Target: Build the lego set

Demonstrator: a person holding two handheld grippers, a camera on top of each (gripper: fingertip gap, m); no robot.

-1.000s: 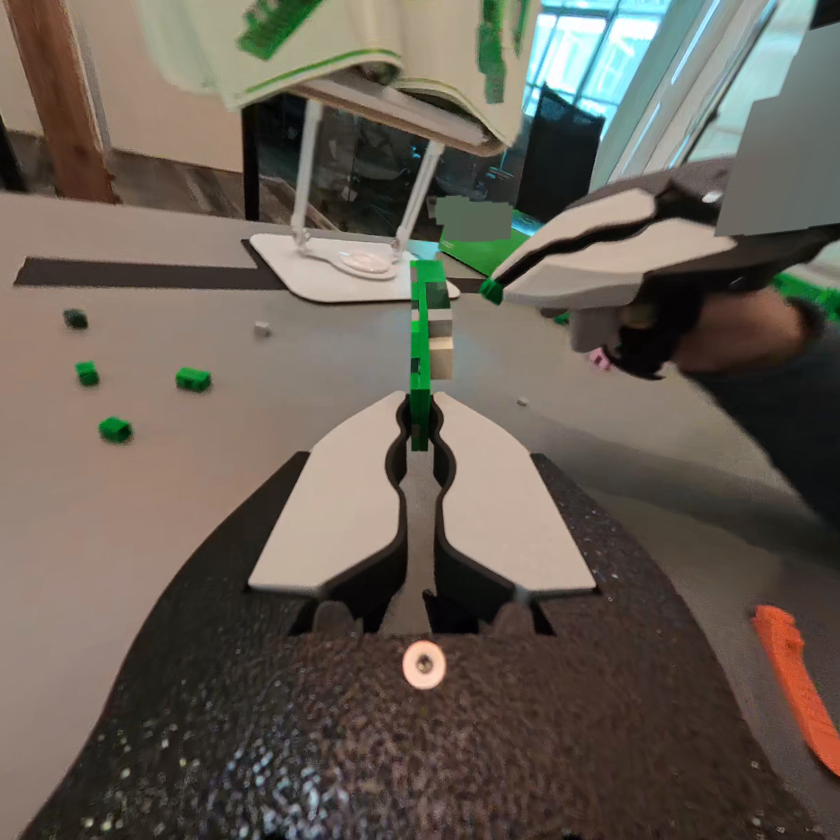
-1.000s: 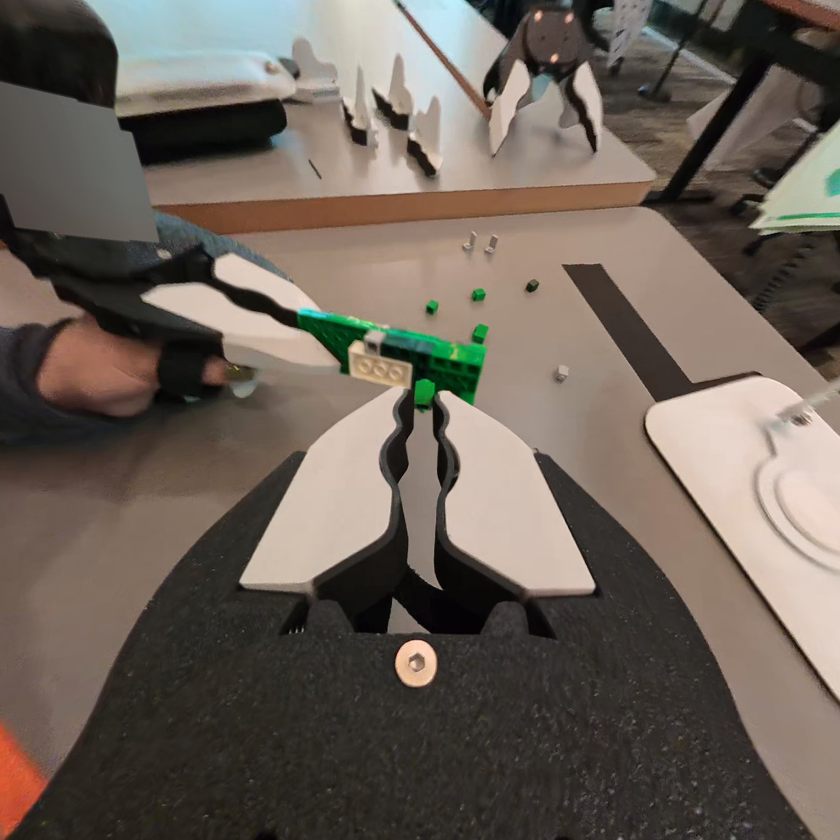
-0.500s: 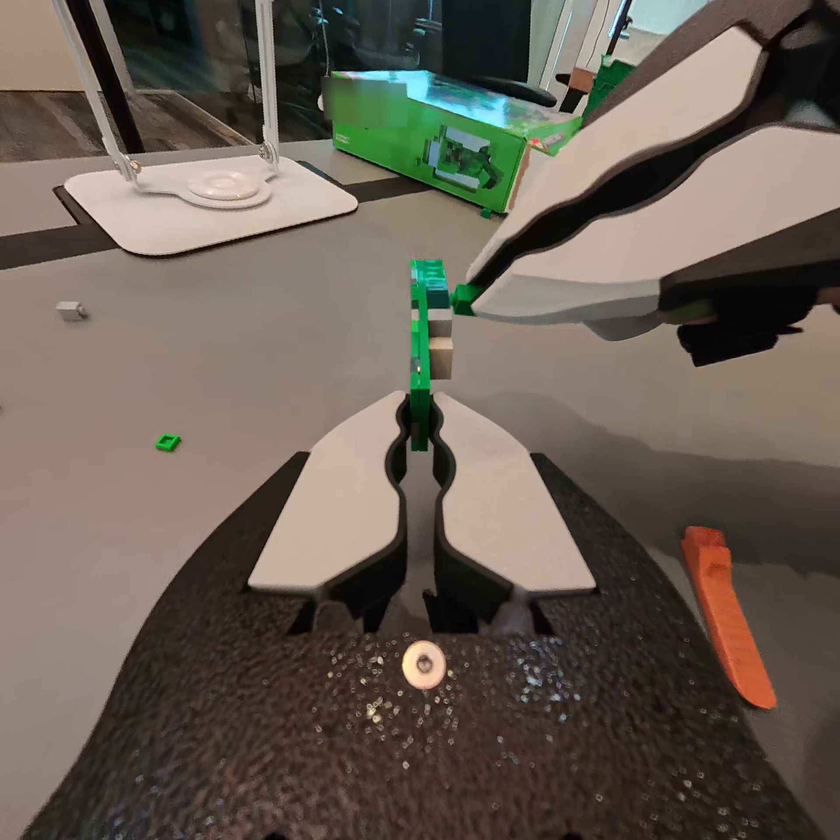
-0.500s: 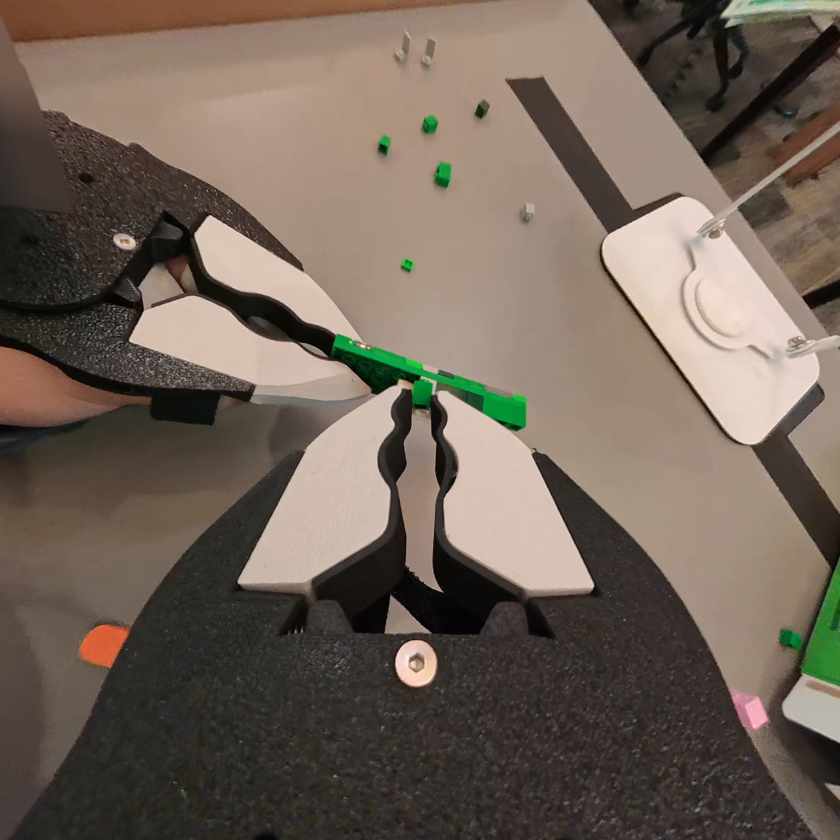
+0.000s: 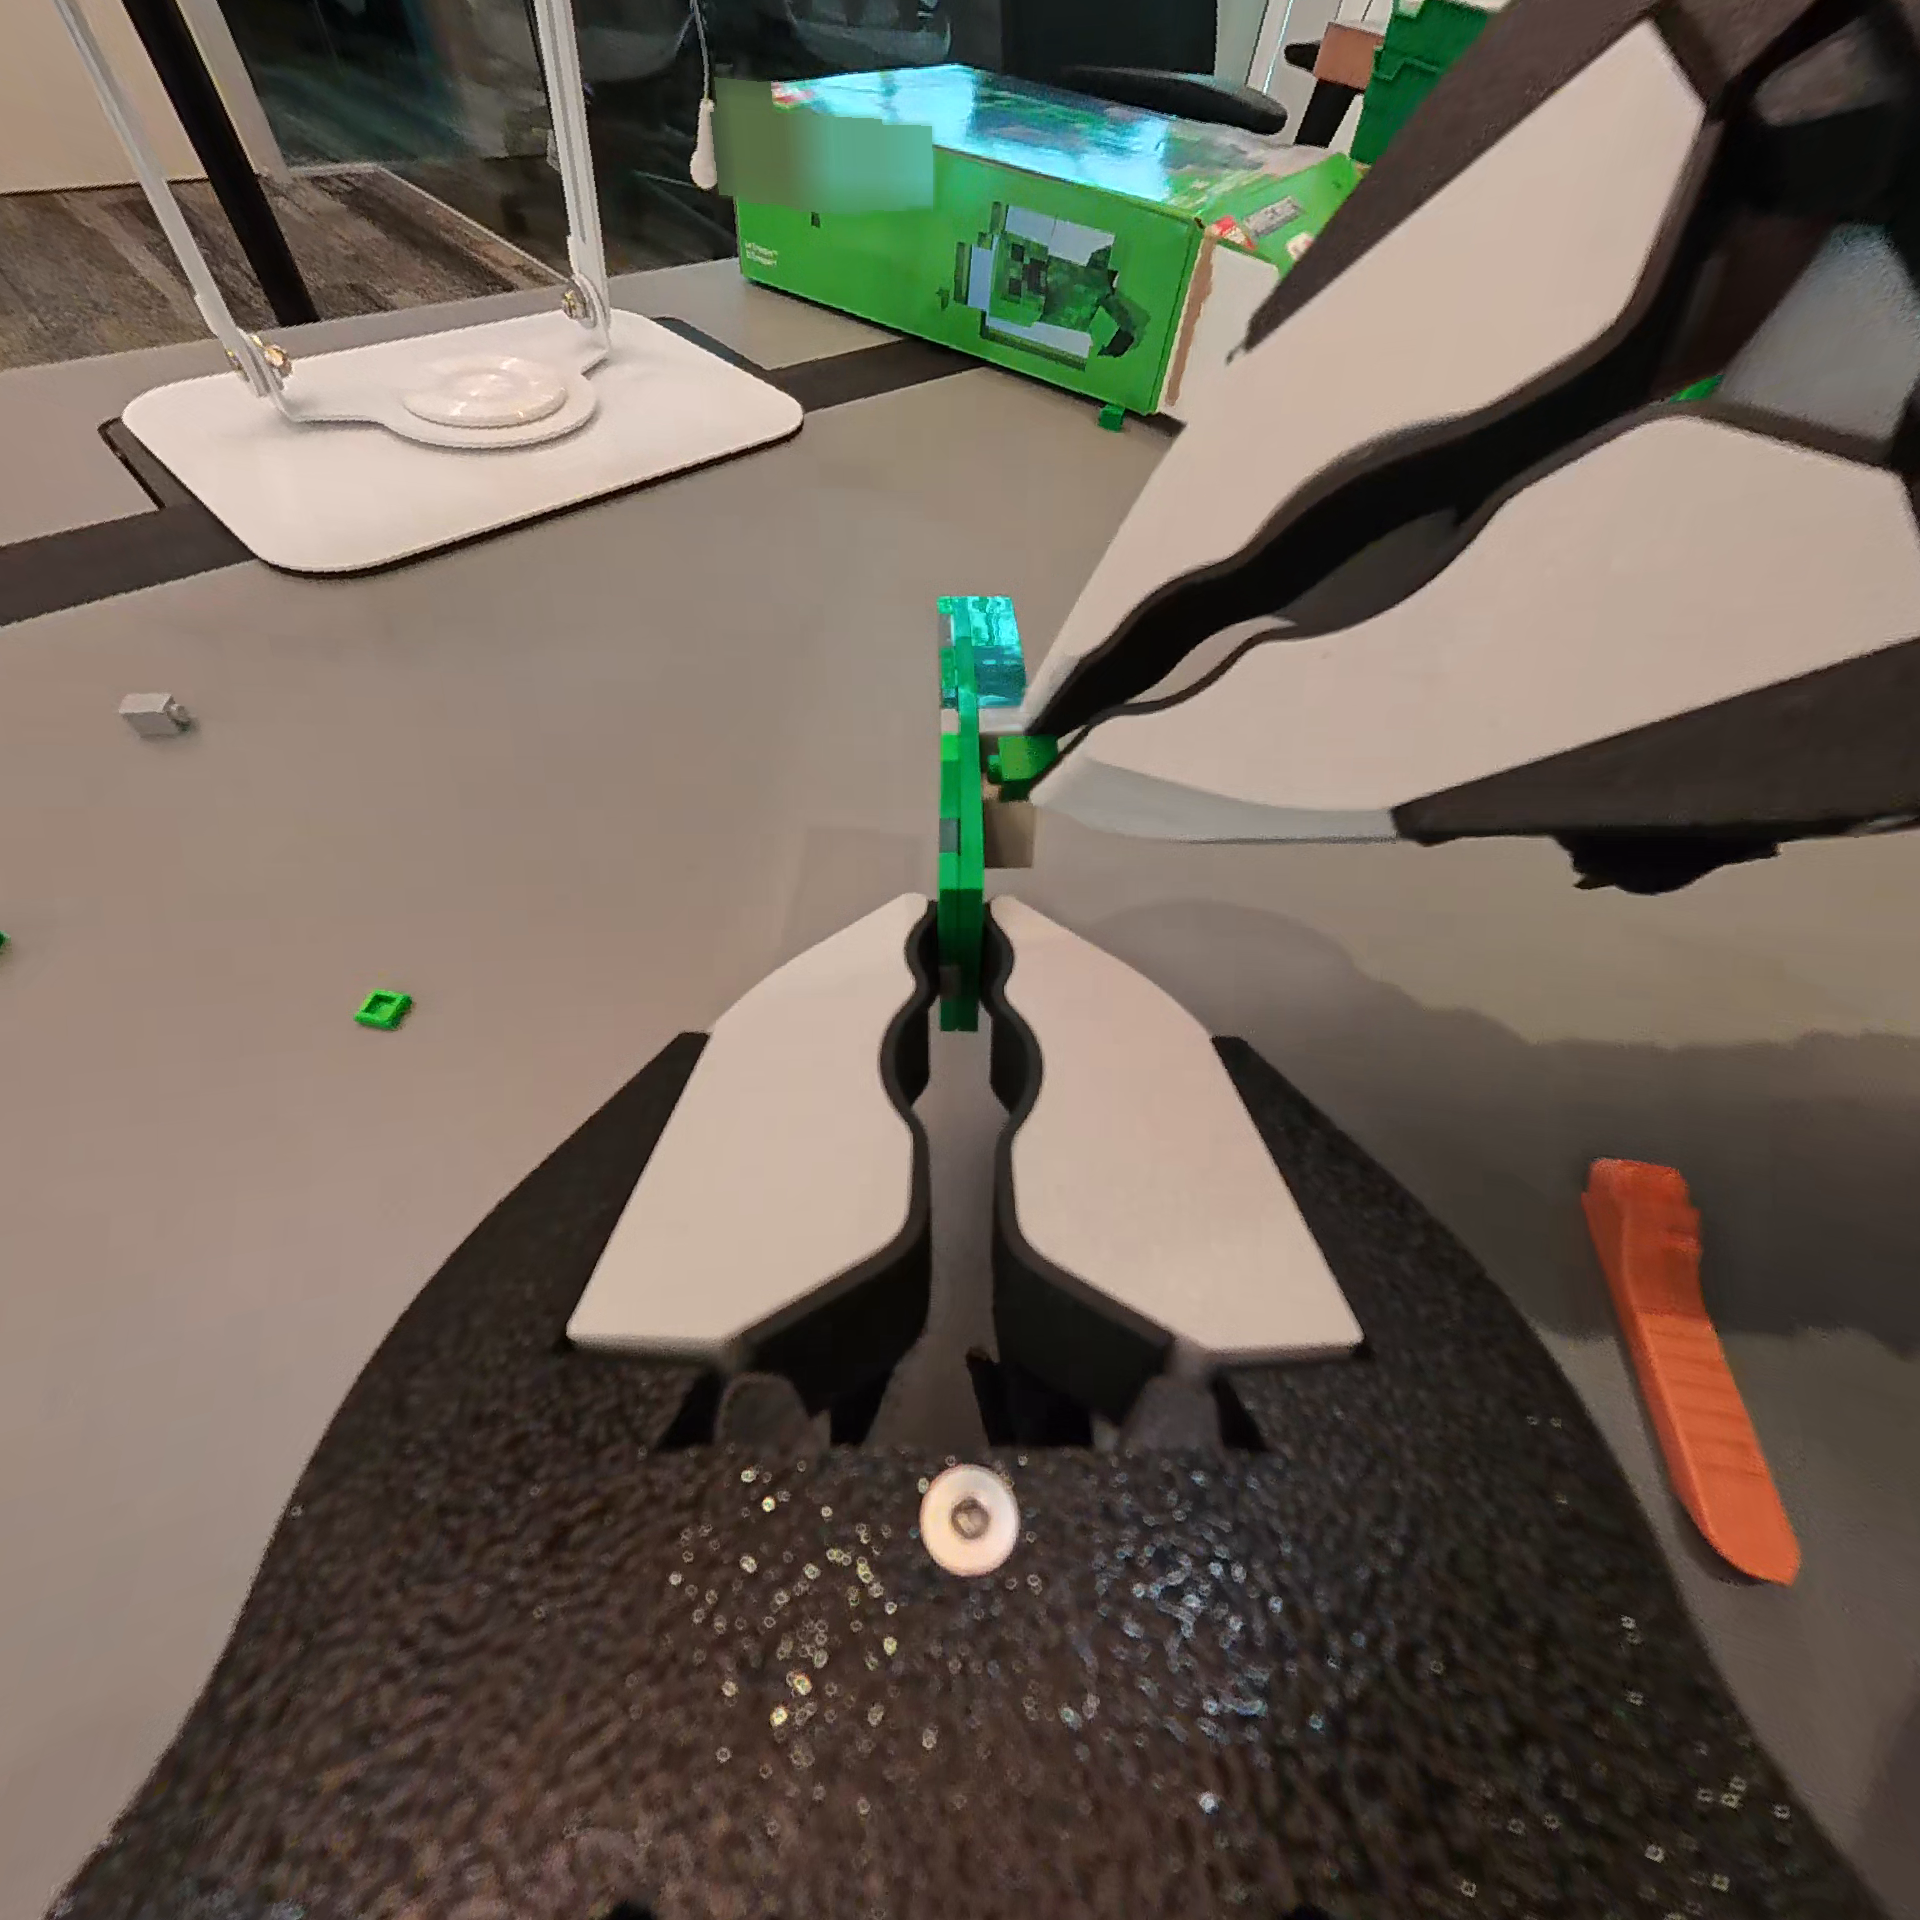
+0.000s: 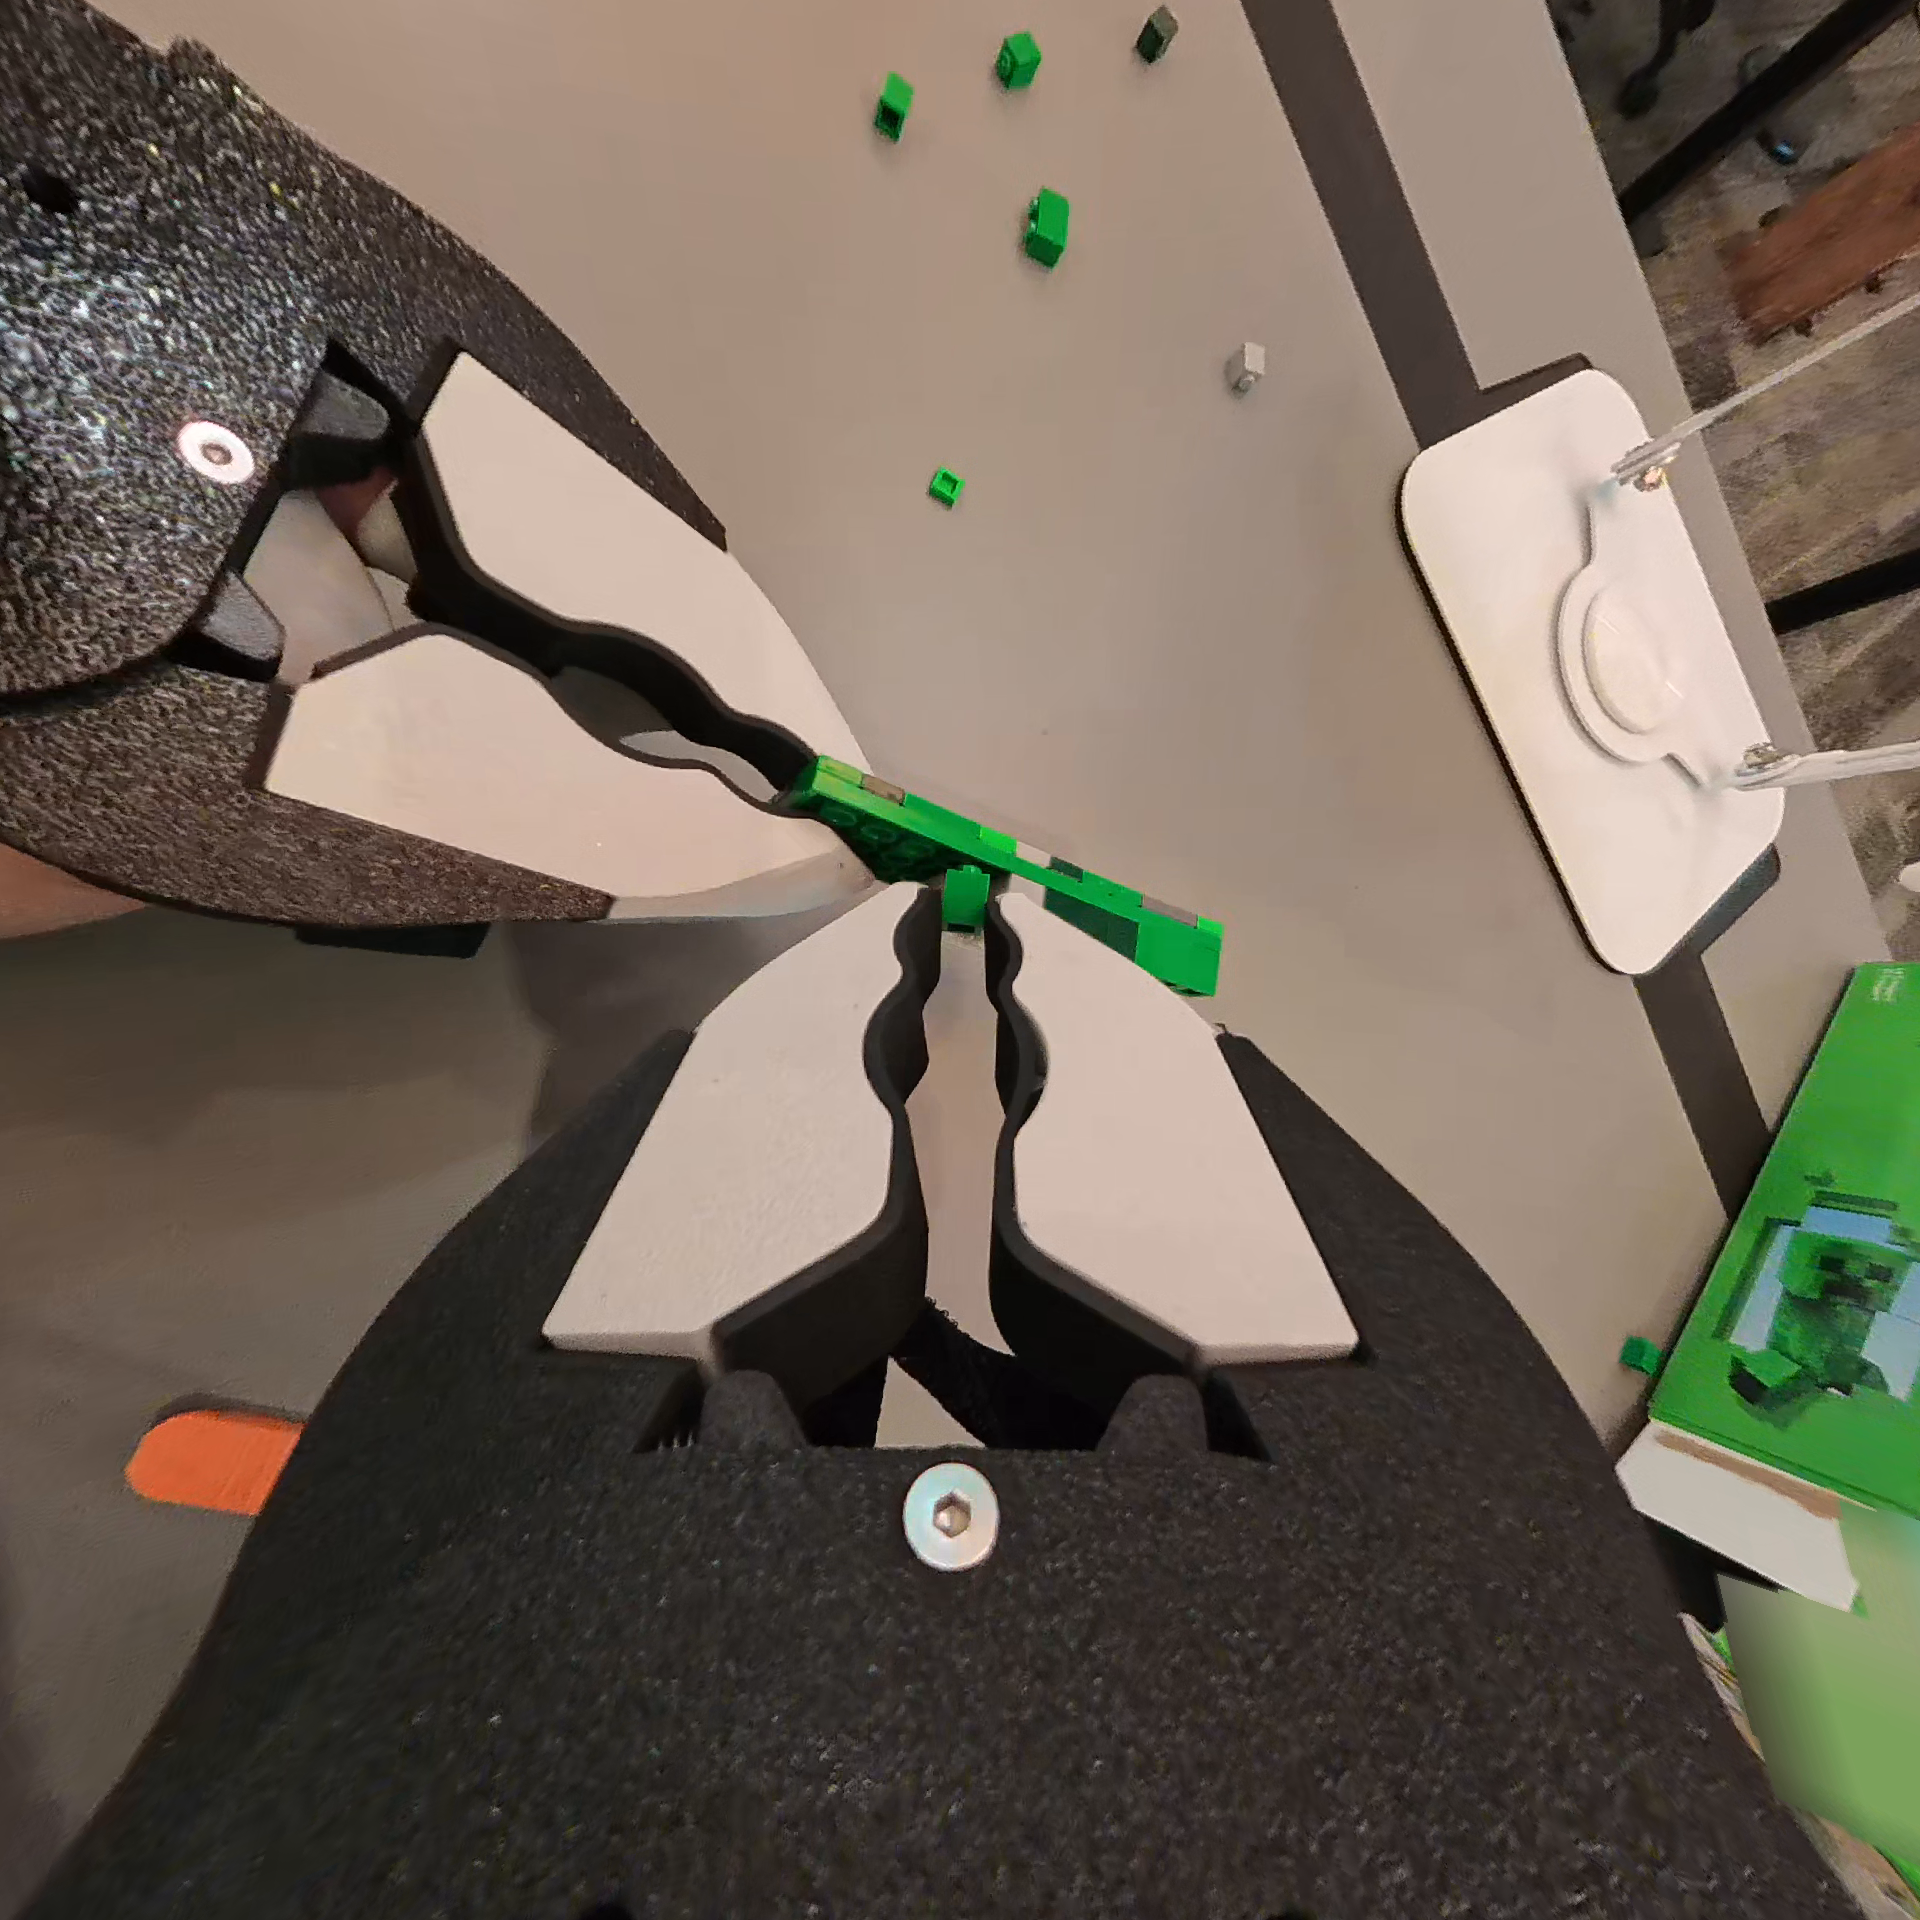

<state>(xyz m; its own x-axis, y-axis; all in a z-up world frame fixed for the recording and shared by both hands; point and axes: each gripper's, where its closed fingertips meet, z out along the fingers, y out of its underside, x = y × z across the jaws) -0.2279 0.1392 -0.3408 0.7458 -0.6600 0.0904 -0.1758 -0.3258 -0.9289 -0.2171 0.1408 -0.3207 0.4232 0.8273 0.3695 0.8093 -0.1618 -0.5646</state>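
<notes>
My left gripper (image 5: 958, 935) is shut on the near edge of a flat green lego assembly (image 5: 964, 831) with grey and white pieces and holds it above the grey table (image 5: 623, 790). My right gripper (image 6: 961, 914) is shut on a small green brick (image 6: 964, 896) and presses it against the side of the assembly (image 6: 1091, 894). In the left wrist view the right gripper (image 5: 1044, 758) comes in from the upper right with the small brick (image 5: 1018, 758) touching the assembly. In the right wrist view the left gripper (image 6: 800, 790) comes in from the left.
Several loose green bricks (image 6: 1044, 223) and a grey one (image 6: 1245, 366) lie on the far table. A green piece (image 5: 382, 1008) lies at the left. An orange brick separator (image 5: 1688, 1382) lies at the right. A white stand base (image 5: 457, 457) and the green set box (image 5: 997, 270) are beyond. Left and right tips are no more than a few centimetres apart.
Both grippers have come together. The right gripper brought the small green brick from beside the assembly to touching its side. The left gripper turned toward the set box.
</notes>
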